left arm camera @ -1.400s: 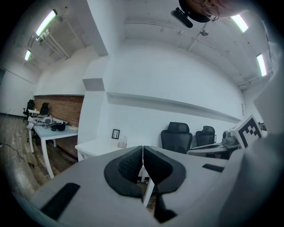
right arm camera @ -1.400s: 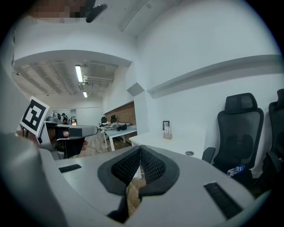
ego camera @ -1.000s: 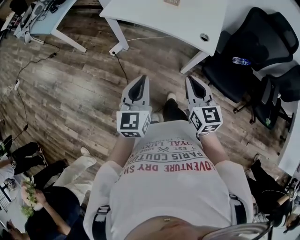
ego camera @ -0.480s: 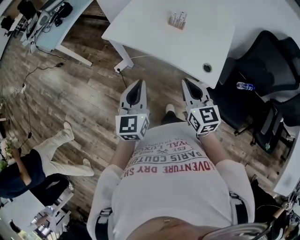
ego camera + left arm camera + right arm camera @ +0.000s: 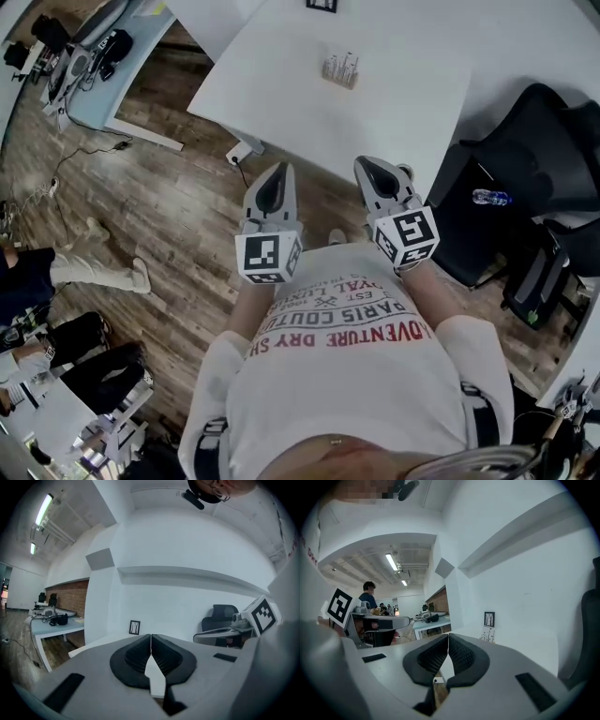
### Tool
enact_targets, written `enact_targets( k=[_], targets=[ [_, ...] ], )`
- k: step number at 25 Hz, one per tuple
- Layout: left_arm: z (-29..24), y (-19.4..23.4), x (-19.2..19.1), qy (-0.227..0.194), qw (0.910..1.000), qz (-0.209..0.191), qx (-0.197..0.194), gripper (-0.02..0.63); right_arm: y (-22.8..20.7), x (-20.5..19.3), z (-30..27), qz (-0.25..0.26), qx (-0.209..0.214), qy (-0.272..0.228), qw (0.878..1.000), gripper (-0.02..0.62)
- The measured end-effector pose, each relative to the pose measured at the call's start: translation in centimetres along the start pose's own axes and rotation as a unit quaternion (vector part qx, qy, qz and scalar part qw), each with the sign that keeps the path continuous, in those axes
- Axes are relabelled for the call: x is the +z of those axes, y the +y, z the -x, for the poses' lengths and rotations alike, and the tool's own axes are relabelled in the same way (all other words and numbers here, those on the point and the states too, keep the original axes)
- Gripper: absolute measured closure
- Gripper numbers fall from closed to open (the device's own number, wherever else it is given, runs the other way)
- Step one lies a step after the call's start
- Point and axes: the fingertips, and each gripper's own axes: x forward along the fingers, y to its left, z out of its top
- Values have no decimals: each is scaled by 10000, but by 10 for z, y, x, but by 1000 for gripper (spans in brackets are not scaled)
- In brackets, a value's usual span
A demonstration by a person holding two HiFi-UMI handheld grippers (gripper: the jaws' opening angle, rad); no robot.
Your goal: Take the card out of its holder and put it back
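You hold the left gripper and right gripper at mid-frame, jaws of both closed on nothing, while the card holder stands at upper centre on the white worktop, well apart from them.

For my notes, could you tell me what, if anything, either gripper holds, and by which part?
Nothing is held: the left gripper and the right gripper are both shut and empty.

Wood floor, white desks, possibly brick wall
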Motion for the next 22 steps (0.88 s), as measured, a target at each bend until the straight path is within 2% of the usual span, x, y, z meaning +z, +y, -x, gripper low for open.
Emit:
enact_targets(
  k=[6,9,15,22],
  targets=[
    [-39,5,5,156,9999,13,-51,581,-28,3,-20,-146,-77,55,9998,571],
    [-62,8,7,184,9996,10,-195,581,-45,2,-34,-218,-216,119,9995,571],
    [-121,25,9,258,9974,-17,-672,581,-77,4,-70,-421,-718,127,9965,571],
    [-197,54,25,332,9890,-94,-1439,581,-114,22,-120,-667,-1466,21,9869,571]
  ],
)
